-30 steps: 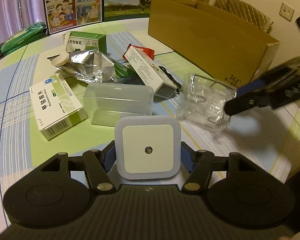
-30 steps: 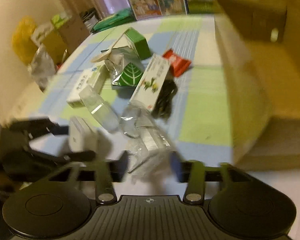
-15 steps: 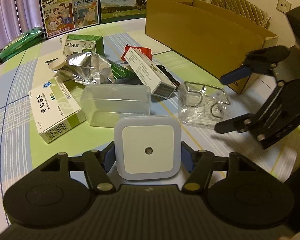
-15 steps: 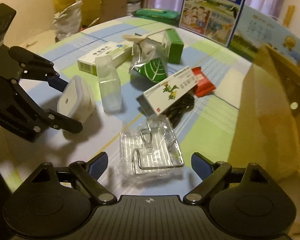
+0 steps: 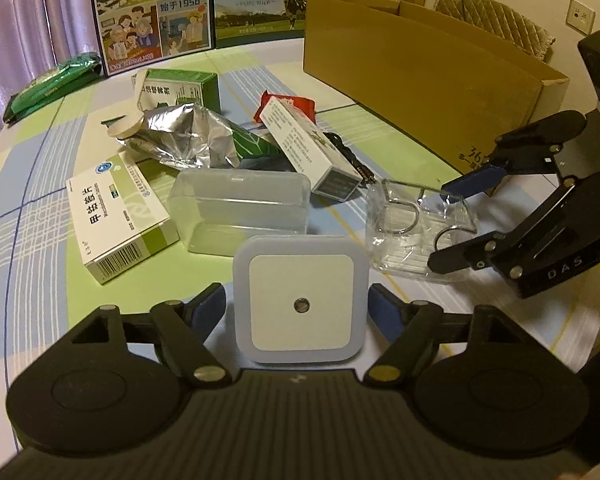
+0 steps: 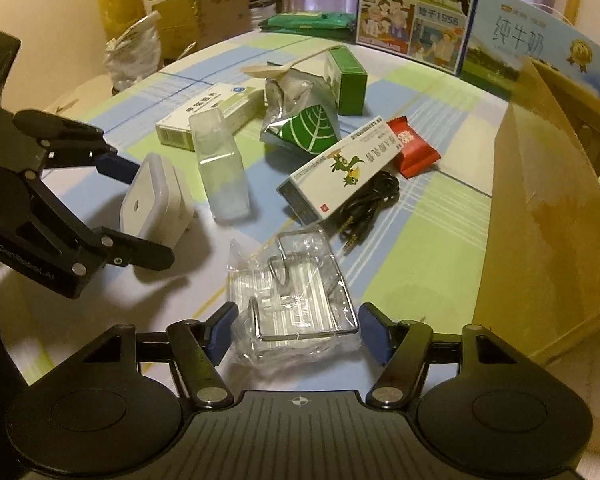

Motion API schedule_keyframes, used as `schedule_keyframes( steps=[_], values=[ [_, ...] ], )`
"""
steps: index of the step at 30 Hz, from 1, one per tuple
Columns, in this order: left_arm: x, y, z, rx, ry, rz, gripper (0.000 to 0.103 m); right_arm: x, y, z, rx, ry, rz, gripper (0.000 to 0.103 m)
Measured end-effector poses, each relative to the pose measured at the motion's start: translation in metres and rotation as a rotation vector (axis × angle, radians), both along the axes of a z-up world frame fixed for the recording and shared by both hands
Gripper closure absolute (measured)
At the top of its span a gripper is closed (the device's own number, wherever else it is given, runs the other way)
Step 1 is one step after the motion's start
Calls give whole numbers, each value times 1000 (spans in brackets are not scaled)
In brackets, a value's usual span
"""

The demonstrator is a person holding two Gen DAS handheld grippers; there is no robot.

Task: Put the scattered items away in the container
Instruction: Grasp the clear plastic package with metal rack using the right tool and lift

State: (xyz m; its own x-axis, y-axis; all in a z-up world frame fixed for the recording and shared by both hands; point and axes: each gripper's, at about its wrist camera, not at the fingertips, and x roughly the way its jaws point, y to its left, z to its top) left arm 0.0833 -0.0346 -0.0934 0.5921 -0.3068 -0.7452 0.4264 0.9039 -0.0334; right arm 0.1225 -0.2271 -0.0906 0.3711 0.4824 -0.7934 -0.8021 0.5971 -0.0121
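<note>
While both grippers sit low over the checked tablecloth (image 5: 40, 208), the scattered items lie beside the open brown cardboard box (image 5: 420, 80).

Left gripper (image 5: 298, 308): jaws apart, flanking a square white plastic night light (image 5: 302, 300); whether the pads touch it cannot be told. Right gripper (image 6: 296, 330): jaws apart on either side of a clear plastic packet holding bent wire hooks (image 6: 296, 304), near the box's front wall. Farther from the box: a frosted translucent plastic case (image 5: 240, 210), a white-and-green medicine carton (image 5: 120, 216), a crumpled silver foil pouch (image 5: 188, 136), a long white carton (image 5: 308, 148), a red wrapper (image 6: 414, 150), a coiled black cable (image 6: 370, 200).
</note>
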Motion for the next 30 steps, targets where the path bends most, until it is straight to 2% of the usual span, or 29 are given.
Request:
schedule_keyframes(
  steps=[4,7,9,11,13,17,24,30],
  values=[
    [-6,-4,1,30,-33,7,31,-3,4,-3,-28,-52,51,23],
    [-5,-4,0,34,-28,10,42,-5,7,-6,-51,-72,104,23],
    [-4,-3,0,30,-26,15,42,-2,6,-7,-39,-63,109,23],
    [-4,-3,0,27,-22,18,42,2,5,-7,-22,-46,99,24],
    [-3,-2,0,21,-17,23,42,5,3,-7,-4,-22,81,38],
    [-5,-1,1,14,-10,28,42,4,1,-5,10,-7,38,47],
    [-6,0,11,0,-29,34,43,-5,-6,6,64,-13,-36,48],
    [-8,-3,24,12,-56,30,43,-10,-10,33,112,-45,-88,48]
  ],
)
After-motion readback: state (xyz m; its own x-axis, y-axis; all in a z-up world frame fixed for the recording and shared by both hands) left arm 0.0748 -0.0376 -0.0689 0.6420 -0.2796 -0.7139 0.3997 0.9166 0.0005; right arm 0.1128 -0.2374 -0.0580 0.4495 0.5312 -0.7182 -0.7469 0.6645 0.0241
